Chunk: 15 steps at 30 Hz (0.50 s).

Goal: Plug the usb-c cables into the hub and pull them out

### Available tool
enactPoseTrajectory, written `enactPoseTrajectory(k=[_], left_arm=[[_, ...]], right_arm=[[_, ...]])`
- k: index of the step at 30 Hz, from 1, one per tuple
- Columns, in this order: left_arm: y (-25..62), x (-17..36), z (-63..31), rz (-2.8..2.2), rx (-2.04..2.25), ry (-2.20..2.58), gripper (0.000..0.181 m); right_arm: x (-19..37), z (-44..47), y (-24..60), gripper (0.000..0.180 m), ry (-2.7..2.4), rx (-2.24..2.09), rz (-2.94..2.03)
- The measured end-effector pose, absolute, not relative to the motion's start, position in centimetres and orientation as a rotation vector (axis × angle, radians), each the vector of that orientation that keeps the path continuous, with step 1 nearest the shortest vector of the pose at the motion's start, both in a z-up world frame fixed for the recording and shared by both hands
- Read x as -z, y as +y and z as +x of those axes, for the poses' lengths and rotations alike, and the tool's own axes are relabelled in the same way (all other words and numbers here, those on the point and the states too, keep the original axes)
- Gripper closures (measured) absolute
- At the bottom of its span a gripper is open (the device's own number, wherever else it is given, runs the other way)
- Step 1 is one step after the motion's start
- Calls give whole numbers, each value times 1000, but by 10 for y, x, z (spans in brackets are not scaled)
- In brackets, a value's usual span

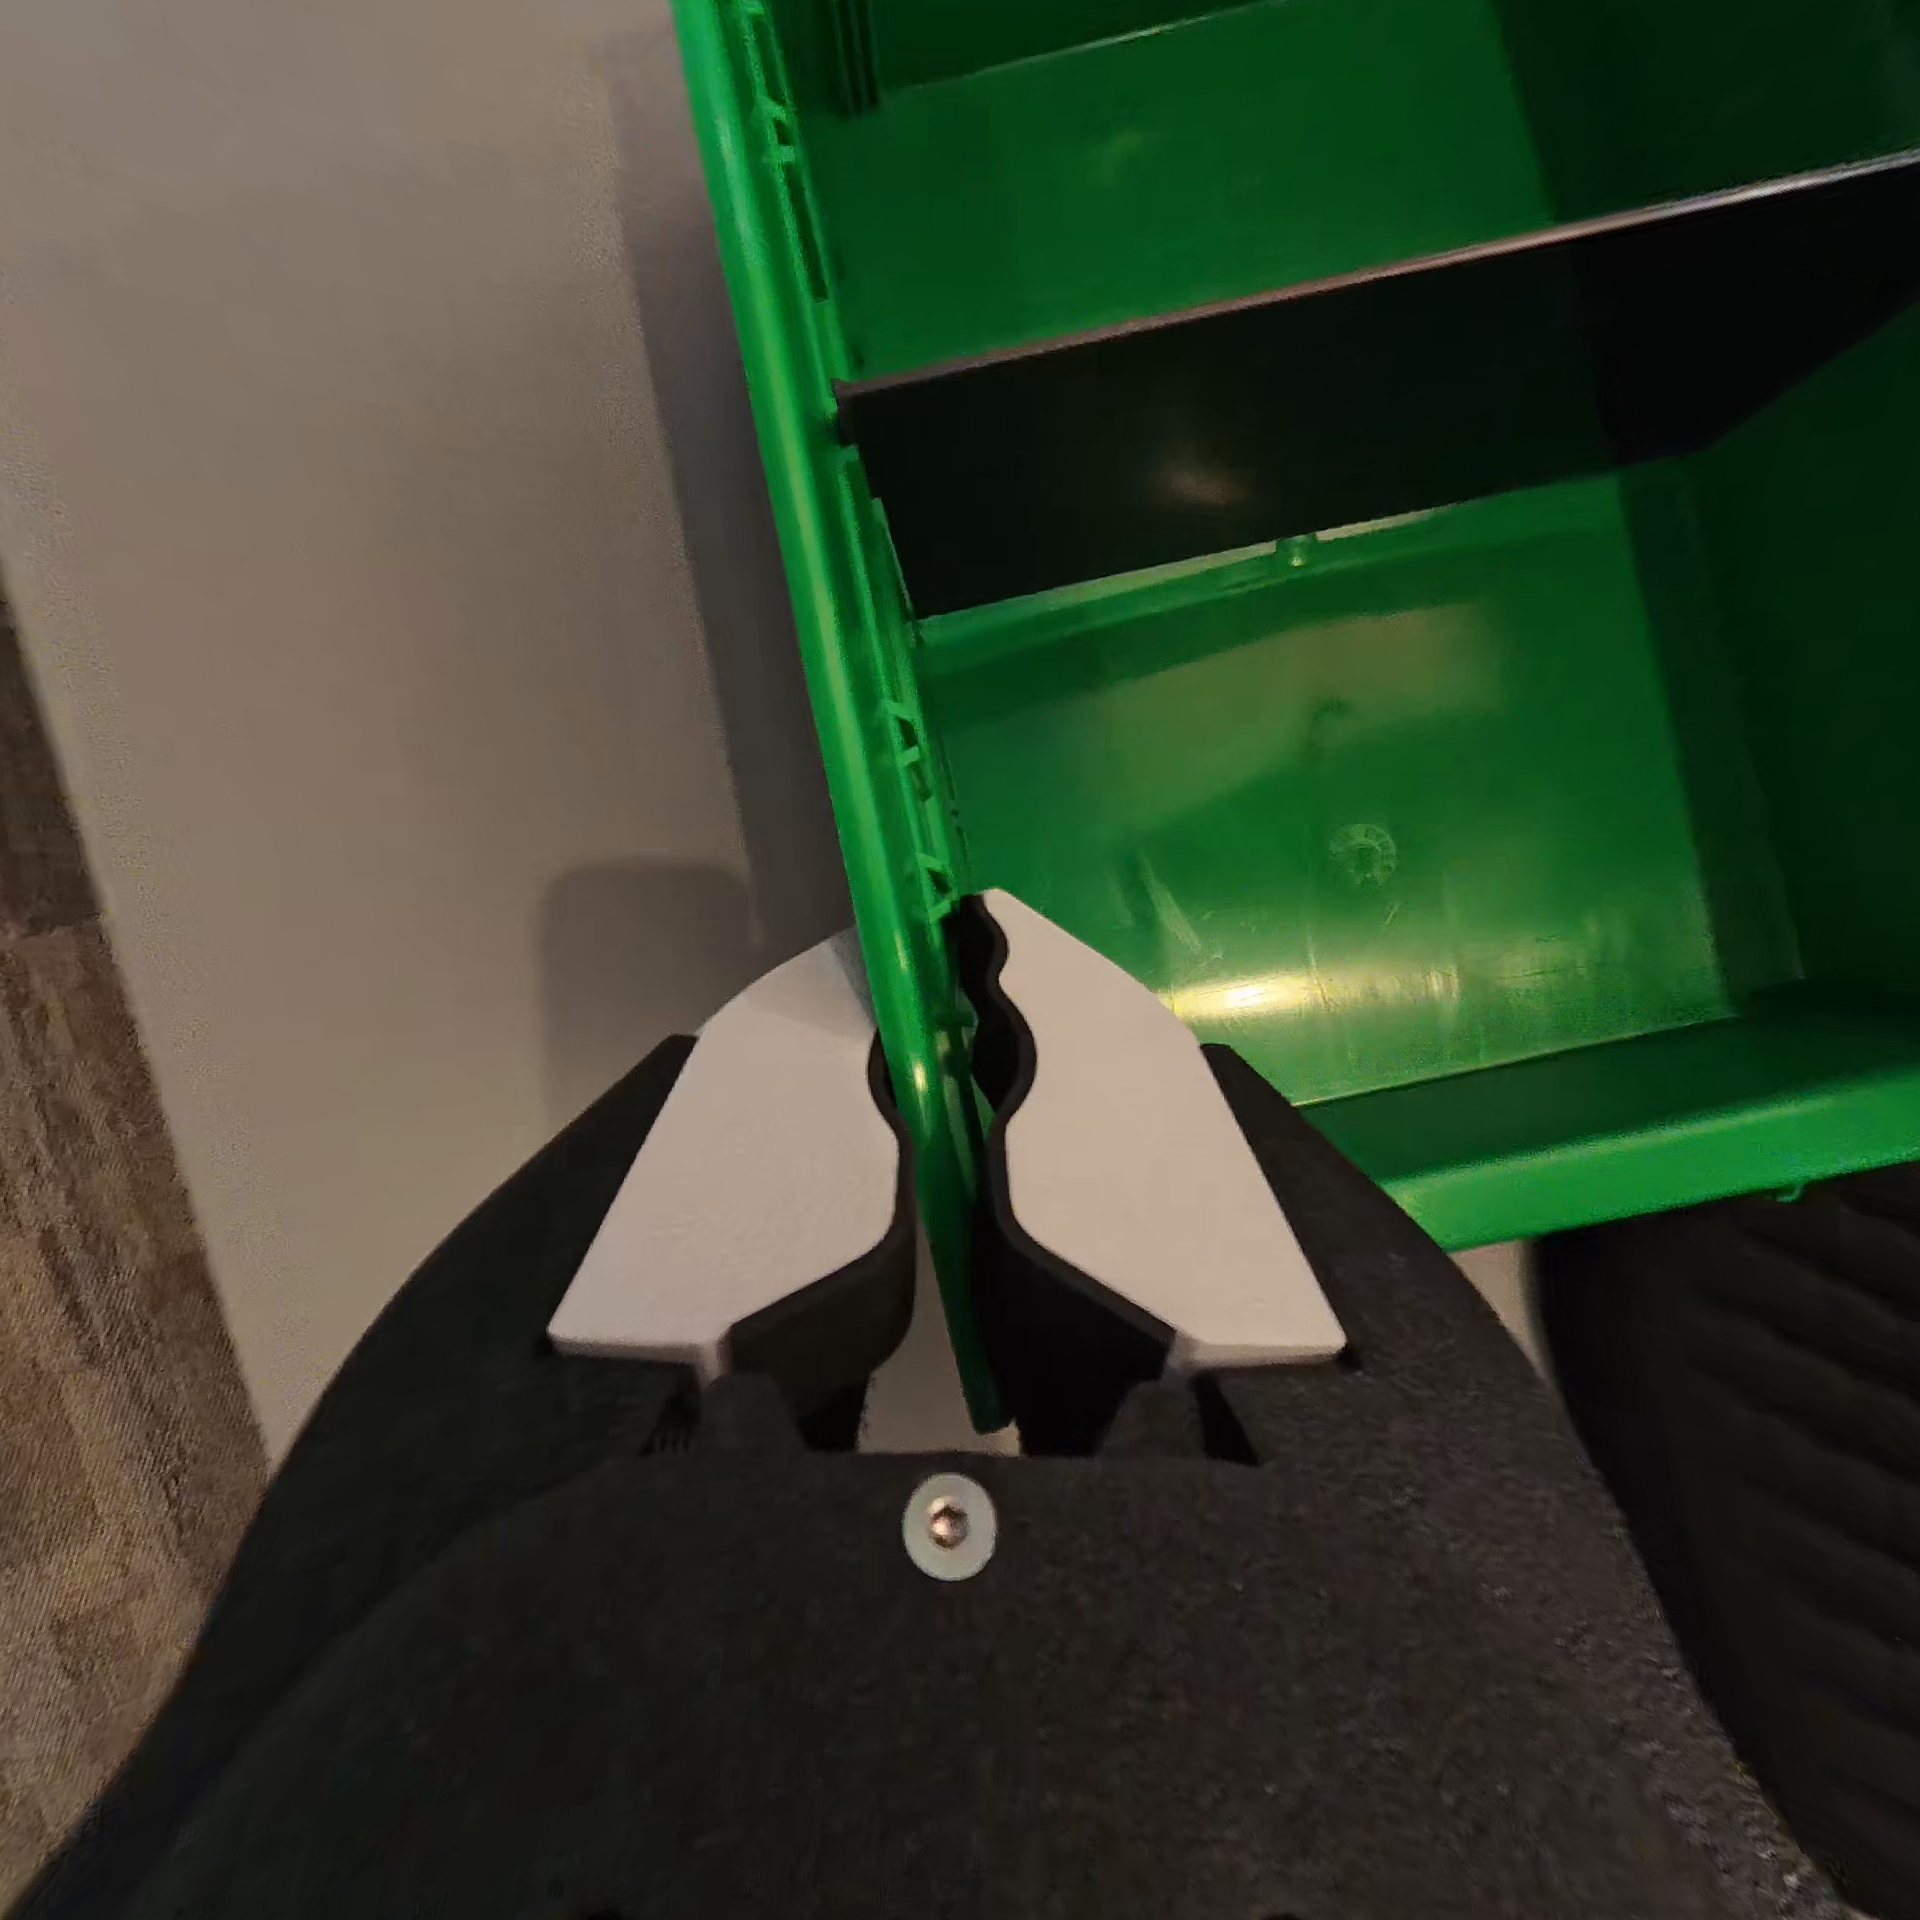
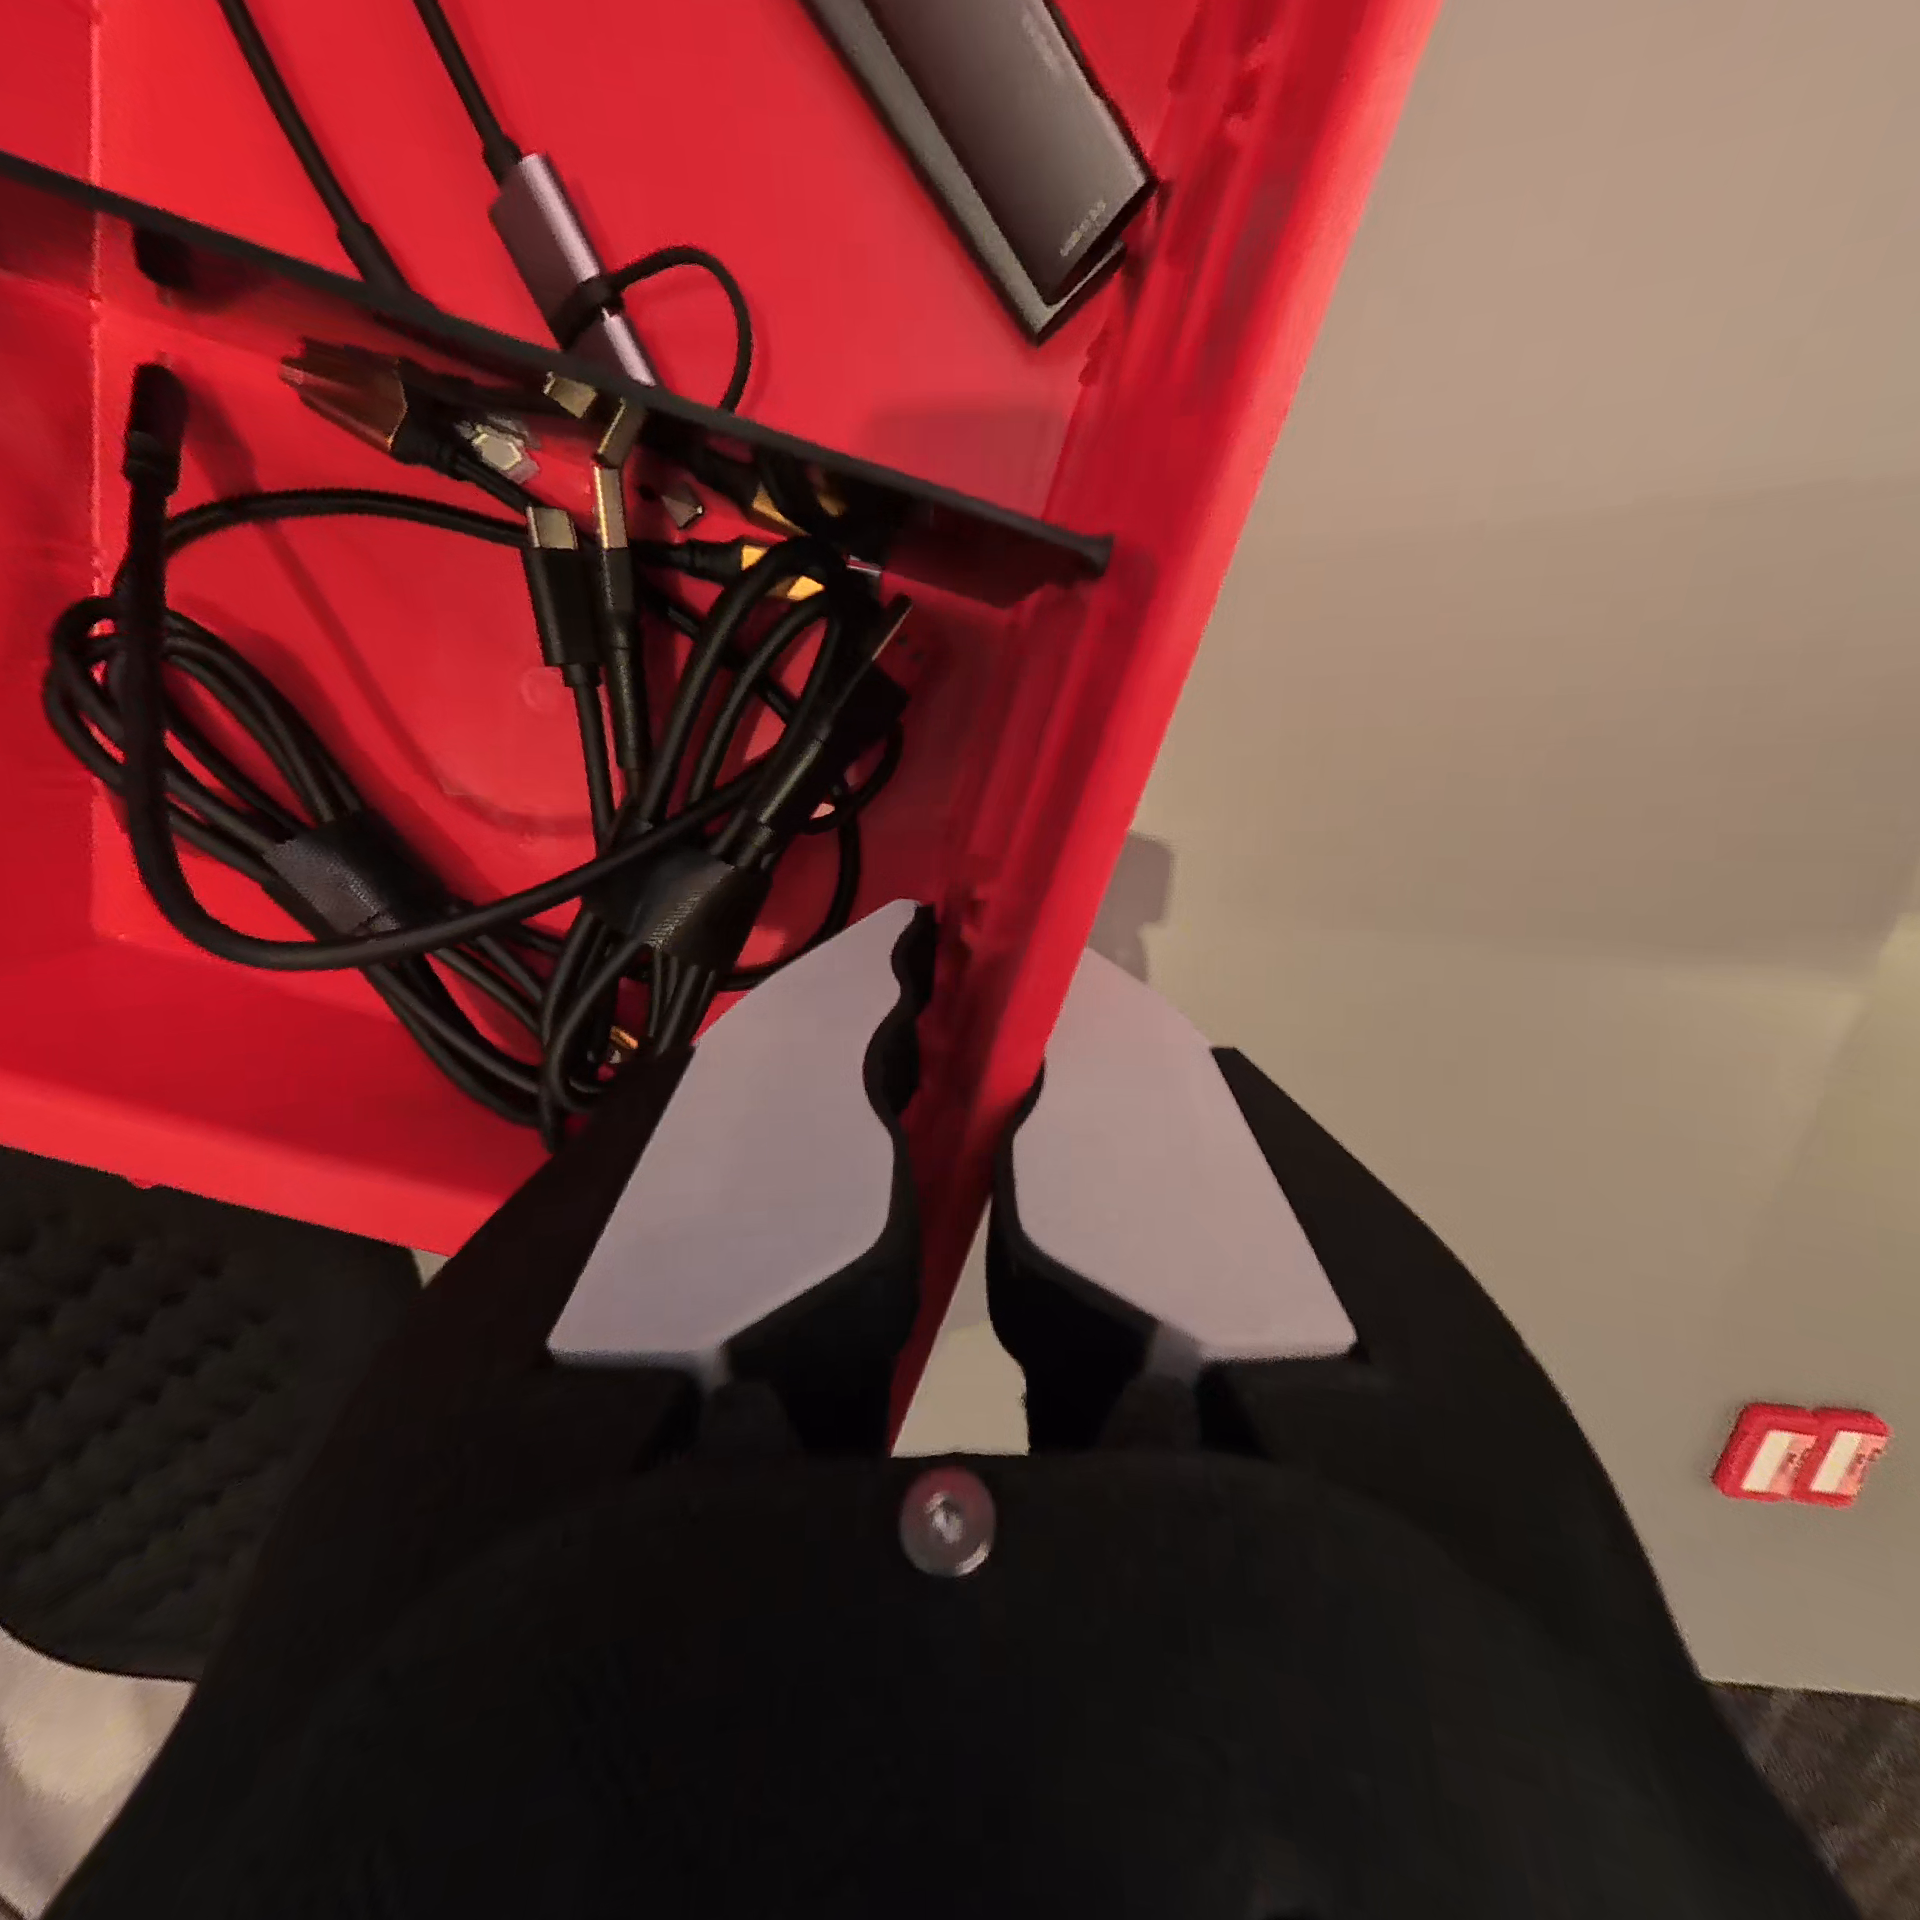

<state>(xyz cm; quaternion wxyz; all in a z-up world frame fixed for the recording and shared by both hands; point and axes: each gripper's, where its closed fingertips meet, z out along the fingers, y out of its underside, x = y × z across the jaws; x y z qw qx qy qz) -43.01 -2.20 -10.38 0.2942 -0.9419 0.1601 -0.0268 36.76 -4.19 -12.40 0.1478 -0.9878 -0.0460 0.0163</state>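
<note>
In the left wrist view my left gripper (image 1: 940,997) is shut on the left wall of a green bin (image 1: 831,582), which has a black divider (image 1: 1351,416) and bare compartments. In the right wrist view my right gripper (image 2: 982,977) is shut on the right wall of a red bin (image 2: 1195,520). The red bin holds a tangle of black usb-c cables (image 2: 582,790) with metal plugs in the near compartment. A grey hub (image 2: 987,145) and its cable lie beyond a black divider (image 2: 727,416).
Both bins rest on a white table (image 1: 364,520). A black textured mat (image 2: 135,1351) lies under the bins' near edges and also shows in the left wrist view (image 1: 1745,1455). A small red and white object (image 2: 1803,1465) lies on the table at the right. Carpet (image 1: 73,1143) lies left. Spacing between my two grippers at the tips: around 80 centimeters.
</note>
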Motion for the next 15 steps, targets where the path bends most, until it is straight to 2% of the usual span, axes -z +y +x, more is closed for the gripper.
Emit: enactPoseTrajectory(k=[1, 15], left_arm=[[-21, 104, -419, -2502, 87, 453, 177], [-36, 110, -300, -2516, 63, 457, 172]], right_arm=[[124, 363, -42, 170, -124, -41, -2840], [123, 239, -19, 169, -308, -76, -2802]])
